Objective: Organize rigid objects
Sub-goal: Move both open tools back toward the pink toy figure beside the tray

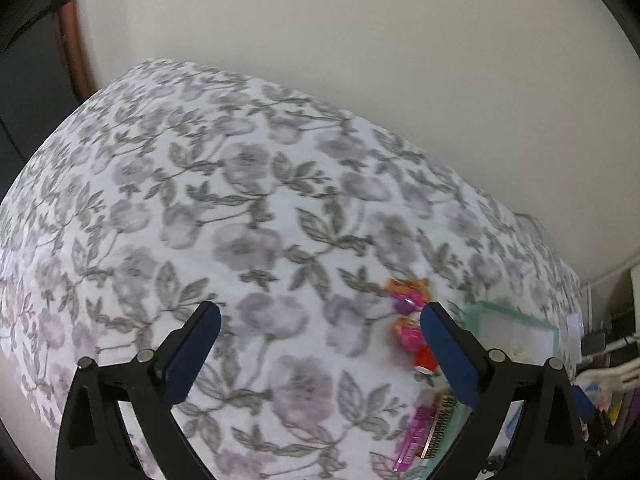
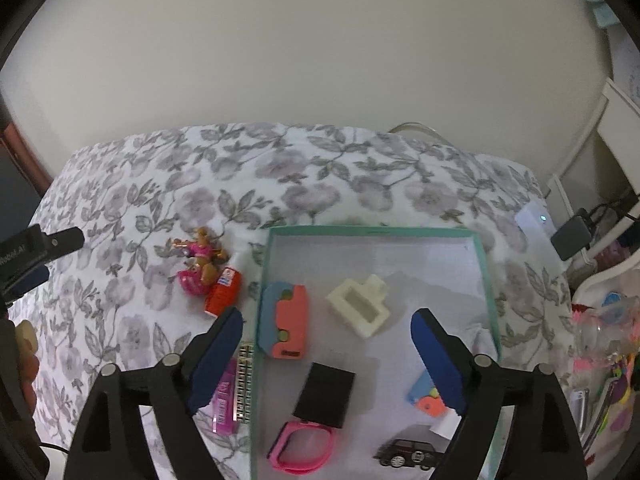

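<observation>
1. The left gripper (image 1: 320, 316) is seen with its jaws spread wide and nothing between them; it is held above the flowered bedcover (image 1: 240, 200), far from most objects. Its view is blurred, so a reach started from here could be badly aimed.
2. The toy dog figure (image 2: 200, 260) and the red bottle (image 2: 224, 288) lie touching each other on the bedcover, just left of the tray. If one is grasped, the other may be pushed or dragged along.
3. The pink case (image 2: 226, 396) and the strip with small squares (image 2: 245, 380) lie against the tray's left wall and are partly hidden behind the right gripper's left finger; what they are cannot be told.
4. The right gripper (image 2: 326, 328) is also released and empty, above the teal tray (image 2: 486, 272). Inside the tray are seen a coral and blue block (image 2: 284, 320), a cream part (image 2: 360, 304), a black card (image 2: 324, 396), a pink band (image 2: 300, 446) and a toy car (image 2: 408, 454). A careless descent could knock these.
5. The blue and orange piece (image 2: 426, 398) is half covered by the right finger, and the clutter at the far right is cut off.
</observation>
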{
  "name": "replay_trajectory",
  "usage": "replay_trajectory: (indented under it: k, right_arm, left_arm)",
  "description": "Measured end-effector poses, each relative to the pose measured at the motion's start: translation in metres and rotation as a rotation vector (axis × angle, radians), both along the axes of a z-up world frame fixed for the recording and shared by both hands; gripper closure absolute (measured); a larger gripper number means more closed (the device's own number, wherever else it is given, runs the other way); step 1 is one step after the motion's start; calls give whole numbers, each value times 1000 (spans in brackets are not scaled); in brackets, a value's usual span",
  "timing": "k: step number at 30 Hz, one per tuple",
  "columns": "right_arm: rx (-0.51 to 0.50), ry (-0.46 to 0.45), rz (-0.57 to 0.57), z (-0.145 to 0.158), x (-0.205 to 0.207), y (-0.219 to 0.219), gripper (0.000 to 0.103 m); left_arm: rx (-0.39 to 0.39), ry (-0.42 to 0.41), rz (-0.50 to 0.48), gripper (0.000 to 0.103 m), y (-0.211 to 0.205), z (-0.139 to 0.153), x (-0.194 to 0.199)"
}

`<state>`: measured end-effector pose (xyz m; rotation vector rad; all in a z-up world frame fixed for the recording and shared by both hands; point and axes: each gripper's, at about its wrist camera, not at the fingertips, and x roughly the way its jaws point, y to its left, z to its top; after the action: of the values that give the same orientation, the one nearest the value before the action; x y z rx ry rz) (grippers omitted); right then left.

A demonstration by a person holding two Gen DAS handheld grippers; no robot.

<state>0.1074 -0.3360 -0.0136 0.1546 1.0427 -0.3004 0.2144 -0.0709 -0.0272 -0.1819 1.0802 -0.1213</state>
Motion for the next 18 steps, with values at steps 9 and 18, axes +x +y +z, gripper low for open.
replay_trajectory:
  k: [9,18]
  right_arm:
    - [-14,23,55,-13,18,32,14]
    - [12,46,78,-39,41,46,13]
  left_arm:
    - [-12,19,49,2,31,-10,9]
    - [-12,51,-21,2,8,-29,21]
